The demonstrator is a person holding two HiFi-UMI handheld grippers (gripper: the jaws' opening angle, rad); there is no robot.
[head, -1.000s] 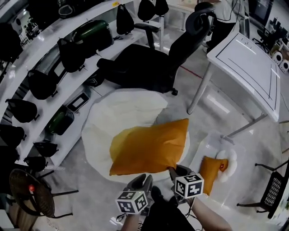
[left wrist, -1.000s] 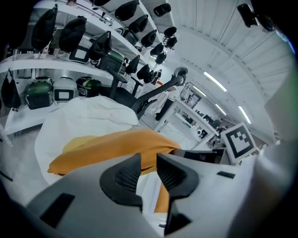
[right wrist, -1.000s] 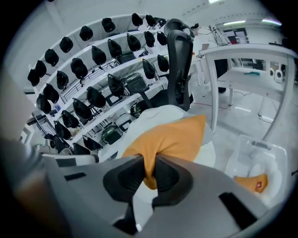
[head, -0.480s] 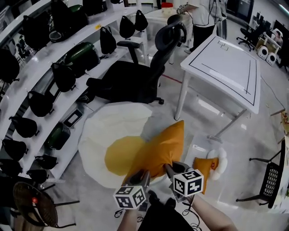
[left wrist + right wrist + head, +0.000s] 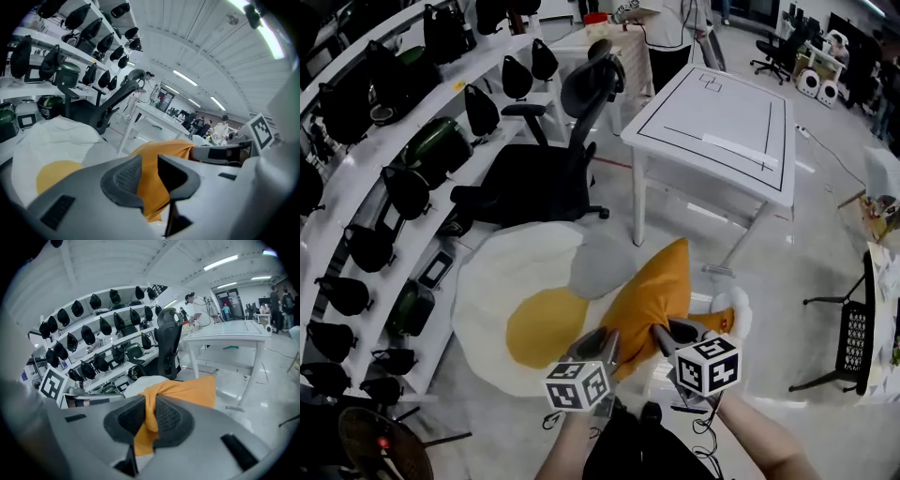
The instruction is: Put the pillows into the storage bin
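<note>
Left hand-held gripper [image 5: 149, 174] and right hand-held gripper [image 5: 149, 417]: both clamped on orange pillow [image 5: 652, 286], held up beside fried-egg cushion [image 5: 516, 281]; not yet binned.

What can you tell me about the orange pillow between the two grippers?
The orange pillow is plain, soft, matte fabric, creased and bunched. It hangs off the floor, one corner pointing up, over the edge of the white-and-yellow egg-shaped cushion. The left gripper and right gripper each pinch its near edge in their jaws.

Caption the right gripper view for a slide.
Right gripper shut on a bunched corner of the orange pillow, office chair behind.
</note>
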